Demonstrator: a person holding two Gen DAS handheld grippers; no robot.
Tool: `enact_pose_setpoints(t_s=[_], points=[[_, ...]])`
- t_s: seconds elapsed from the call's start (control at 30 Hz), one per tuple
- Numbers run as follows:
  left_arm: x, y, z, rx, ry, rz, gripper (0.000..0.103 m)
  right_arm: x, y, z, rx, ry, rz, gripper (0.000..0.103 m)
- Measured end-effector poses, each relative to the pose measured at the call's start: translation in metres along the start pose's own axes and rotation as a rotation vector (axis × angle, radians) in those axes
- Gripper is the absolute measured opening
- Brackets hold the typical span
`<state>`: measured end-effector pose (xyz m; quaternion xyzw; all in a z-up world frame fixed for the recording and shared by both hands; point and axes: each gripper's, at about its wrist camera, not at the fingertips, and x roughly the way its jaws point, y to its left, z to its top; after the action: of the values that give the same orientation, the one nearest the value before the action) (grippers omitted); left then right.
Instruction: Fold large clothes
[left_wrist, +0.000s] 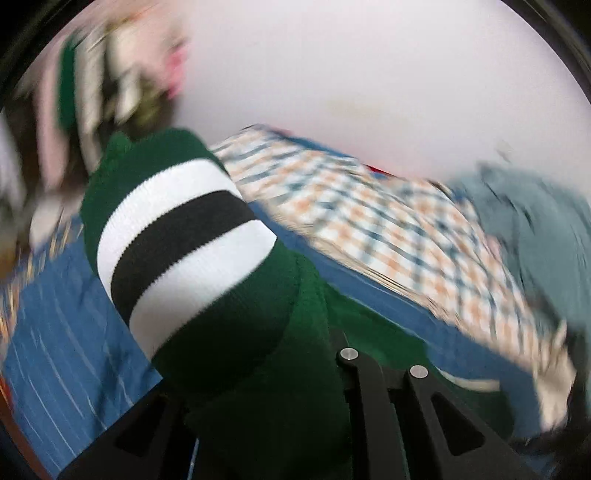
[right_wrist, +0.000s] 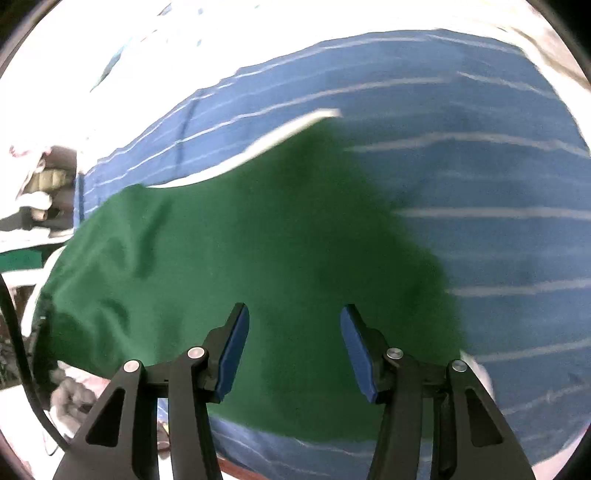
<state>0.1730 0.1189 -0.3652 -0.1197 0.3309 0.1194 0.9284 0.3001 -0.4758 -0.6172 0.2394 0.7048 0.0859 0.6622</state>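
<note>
A large green garment with white and black bands (left_wrist: 184, 236) hangs bunched right in front of my left gripper (left_wrist: 295, 354). The cloth drapes over the fingers and hides the tips, and the gripper is shut on it and holds it up. In the right wrist view the same green garment (right_wrist: 240, 251) lies spread on a blue striped bedsheet (right_wrist: 480, 184), with a white edge along its far side. My right gripper (right_wrist: 293, 347) hovers over the green cloth, open and empty, blue pads (right_wrist: 234, 350) apart.
A checked orange and blue cloth (left_wrist: 369, 229) and a grey-blue garment (left_wrist: 535, 229) lie on the bed beyond the left gripper. A blurred pile of clothes (left_wrist: 110, 81) sits at the upper left. A dark cable (right_wrist: 22, 354) runs at the left edge.
</note>
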Motion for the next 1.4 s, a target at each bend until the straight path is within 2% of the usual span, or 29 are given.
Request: enact_pose_setpoints(t_s=[0.03,0.17,0.27,0.3,0.4,0.47,0.53,0.6,0.63,0.73,0.77,0.83,0.87,0.9,0.93,0.97,1.1,1.2,1.23,1.27,1.3,1.37,1.4], points=[[-0.008,-0.026,-0.001,0.081,-0.004,-0.033,0.009,0.003,-0.002,-0.005,0.018,0.003,-0.009,0.054],[-0.031,-0.126,-0.026,0.335,0.018,-0.178,0.009,0.002,-0.066,-0.025,0.124,0.026,-0.021,0.054],[-0.036,-0.196,-0.064,0.483,0.082,-0.304,0.008,0.011,-0.084,-0.038,0.190,0.031,0.047,0.053],[-0.036,-0.220,-0.087,0.537,0.121,-0.345,0.008,0.010,-0.094,-0.042,0.219,0.032,0.079,0.053],[-0.026,-0.258,-0.140,0.616,0.236,-0.407,0.009,0.004,-0.108,-0.047,0.241,0.024,0.120,0.053],[-0.008,-0.276,-0.183,0.668,0.345,-0.397,0.009,-0.002,-0.117,-0.050,0.241,0.028,0.133,0.053],[0.011,-0.284,-0.219,0.723,0.436,-0.335,0.010,0.003,-0.115,-0.058,0.239,0.038,0.145,0.053],[0.019,-0.281,-0.229,0.738,0.455,-0.295,0.011,-0.004,-0.123,-0.064,0.234,0.049,0.119,0.053],[0.018,-0.282,-0.225,0.742,0.463,-0.294,0.012,-0.010,-0.126,-0.068,0.213,0.051,0.054,0.053],[0.019,-0.283,-0.211,0.724,0.469,-0.287,0.016,-0.028,-0.137,-0.077,0.187,0.039,0.026,0.056],[0.016,-0.283,-0.206,0.725,0.466,-0.277,0.020,-0.033,-0.140,-0.080,0.187,0.038,0.030,0.057],[0.002,-0.278,-0.204,0.723,0.468,-0.265,0.034,-0.043,-0.142,-0.085,0.183,0.029,0.037,0.060],[-0.004,-0.276,-0.201,0.717,0.477,-0.263,0.063,-0.049,-0.143,-0.087,0.177,0.022,0.044,0.060],[-0.010,-0.271,-0.204,0.706,0.488,-0.273,0.096,-0.052,-0.141,-0.088,0.171,0.017,0.051,0.060],[-0.015,-0.265,-0.202,0.682,0.500,-0.297,0.101,-0.055,-0.138,-0.088,0.164,0.011,0.062,0.061],[-0.020,-0.258,-0.201,0.667,0.507,-0.299,0.101,-0.055,-0.130,-0.085,0.162,0.008,0.065,0.062],[-0.038,-0.228,-0.188,0.589,0.521,-0.216,0.101,-0.062,-0.108,-0.078,0.143,-0.016,0.124,0.062],[-0.044,-0.187,-0.179,0.530,0.493,-0.031,0.101,-0.056,-0.078,-0.067,0.123,-0.015,0.222,0.062],[-0.041,-0.169,-0.178,0.507,0.491,0.058,0.101,-0.061,-0.082,-0.064,0.122,-0.008,0.247,0.062],[-0.032,-0.146,-0.180,0.471,0.504,0.155,0.101,-0.054,-0.075,-0.064,0.125,0.010,0.288,0.062],[-0.025,-0.132,-0.183,0.451,0.522,0.202,0.101,-0.044,-0.070,-0.062,0.126,0.030,0.303,0.062],[0.001,-0.092,-0.197,0.389,0.590,0.348,0.101,-0.022,-0.060,-0.063,0.118,0.082,0.298,0.063],[0.010,-0.079,-0.201,0.367,0.609,0.392,0.101,-0.004,-0.053,-0.065,0.098,0.135,0.247,0.063]])
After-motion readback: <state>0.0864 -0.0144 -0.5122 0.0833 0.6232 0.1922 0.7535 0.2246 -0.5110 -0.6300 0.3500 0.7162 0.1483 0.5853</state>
